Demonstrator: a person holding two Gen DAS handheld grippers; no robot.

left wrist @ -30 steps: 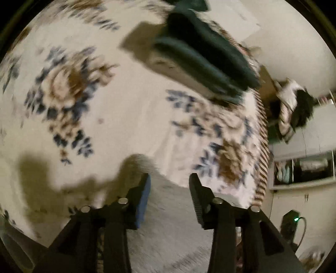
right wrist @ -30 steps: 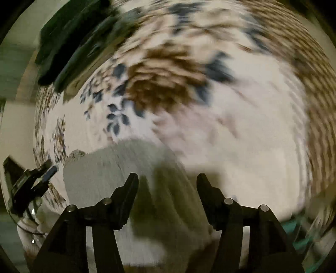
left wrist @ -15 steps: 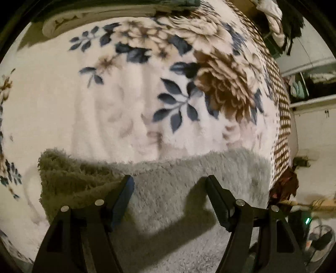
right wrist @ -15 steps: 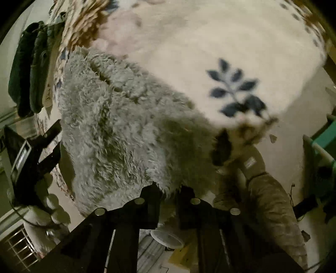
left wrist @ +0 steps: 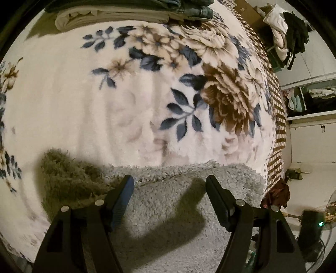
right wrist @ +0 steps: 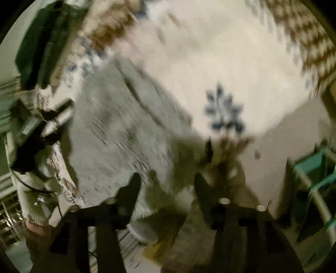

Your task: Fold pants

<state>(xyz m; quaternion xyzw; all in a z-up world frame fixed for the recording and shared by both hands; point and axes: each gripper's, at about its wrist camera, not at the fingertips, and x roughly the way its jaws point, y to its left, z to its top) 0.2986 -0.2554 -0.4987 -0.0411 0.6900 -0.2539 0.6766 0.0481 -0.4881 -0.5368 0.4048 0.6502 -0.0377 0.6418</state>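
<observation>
The grey fluffy pants (left wrist: 168, 201) lie folded at the near edge of a bed covered by a white floral blanket (left wrist: 84, 105). My left gripper (left wrist: 169, 182) is open and empty, hovering just above the pants with its jaws wide apart. In the blurred right wrist view the pants (right wrist: 117, 130) spread across the blanket (right wrist: 220, 63), with one end hanging at the bed's edge. My right gripper (right wrist: 167, 180) is open over that hanging edge, holding nothing. The left gripper also shows in the right wrist view (right wrist: 42, 128), at the pants' far side.
A stack of folded dark green and cream clothes (left wrist: 130, 10) sits at the far side of the bed, also seen in the right wrist view (right wrist: 42, 42). A cupboard with clothes (left wrist: 304, 100) stands right. A teal rack (right wrist: 315, 178) stands on the floor beside the bed.
My right gripper was shut on the pants' edge half a second ago and has opened, letting go. My left gripper has stayed open over the pants and barely moved.
</observation>
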